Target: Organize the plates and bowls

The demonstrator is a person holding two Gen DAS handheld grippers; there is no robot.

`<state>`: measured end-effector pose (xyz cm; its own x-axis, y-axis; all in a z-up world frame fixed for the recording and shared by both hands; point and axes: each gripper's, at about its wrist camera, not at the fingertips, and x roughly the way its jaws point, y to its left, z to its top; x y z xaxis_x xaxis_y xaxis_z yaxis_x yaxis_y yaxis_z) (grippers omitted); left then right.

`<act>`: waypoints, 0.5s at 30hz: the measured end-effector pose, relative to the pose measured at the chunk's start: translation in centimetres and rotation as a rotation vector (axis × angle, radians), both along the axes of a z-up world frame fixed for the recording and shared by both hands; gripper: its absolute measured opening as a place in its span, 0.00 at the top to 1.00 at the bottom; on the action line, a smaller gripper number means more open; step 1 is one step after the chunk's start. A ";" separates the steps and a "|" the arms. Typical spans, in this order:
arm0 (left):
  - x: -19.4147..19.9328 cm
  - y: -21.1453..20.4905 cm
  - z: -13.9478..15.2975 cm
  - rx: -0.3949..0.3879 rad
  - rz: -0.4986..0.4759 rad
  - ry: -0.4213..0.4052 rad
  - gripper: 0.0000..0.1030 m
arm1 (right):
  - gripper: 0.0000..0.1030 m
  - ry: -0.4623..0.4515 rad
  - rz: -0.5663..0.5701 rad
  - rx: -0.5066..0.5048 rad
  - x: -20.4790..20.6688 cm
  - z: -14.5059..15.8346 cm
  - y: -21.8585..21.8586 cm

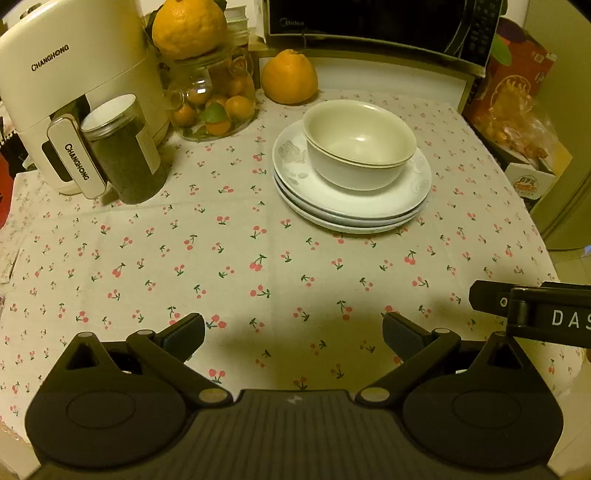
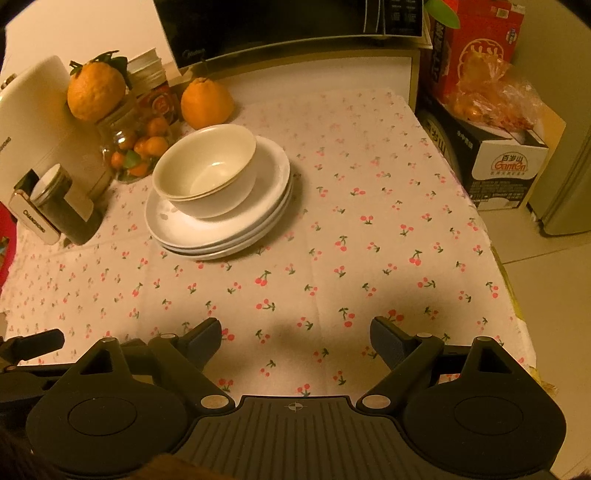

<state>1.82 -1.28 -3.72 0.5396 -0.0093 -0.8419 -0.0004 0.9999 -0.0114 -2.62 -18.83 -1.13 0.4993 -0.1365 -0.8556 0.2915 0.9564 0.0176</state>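
Observation:
Two cream bowls (image 1: 358, 144) sit nested on a stack of white plates (image 1: 332, 205) on the cherry-print tablecloth. The same bowls (image 2: 207, 170) and plates (image 2: 221, 236) show left of centre in the right wrist view. My left gripper (image 1: 293, 334) is open and empty, low over the cloth well in front of the stack. My right gripper (image 2: 295, 338) is open and empty, also over bare cloth in front of the stack. Part of the right gripper (image 1: 532, 314) shows at the right edge of the left wrist view.
A white Changhong appliance (image 1: 74, 92), a dark jar (image 1: 125, 155), a glass jar of small citrus (image 1: 214, 107) and a large orange (image 1: 290, 77) stand at the back left. A microwave (image 1: 376, 26) is behind. Boxes (image 2: 495, 162) stand beyond the table's right edge.

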 end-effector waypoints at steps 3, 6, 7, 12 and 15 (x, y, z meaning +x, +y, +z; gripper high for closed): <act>0.0 0.0 0.0 0.000 0.000 -0.001 0.00 | 0.13 0.001 0.000 0.001 0.0 0.0 0.0; 0.0 0.0 0.0 0.000 0.000 0.000 0.00 | 0.13 0.001 -0.002 0.002 0.0 0.0 0.0; 0.0 0.0 0.0 0.000 0.000 0.000 0.00 | 0.13 0.001 -0.002 0.003 0.0 -0.1 0.0; 0.0 0.0 0.0 -0.001 0.000 0.002 0.00 | 0.13 0.003 -0.002 0.003 0.0 -0.1 0.0; 0.0 0.0 0.0 -0.002 -0.001 0.002 0.00 | 0.13 0.004 -0.003 0.005 0.0 -0.1 0.0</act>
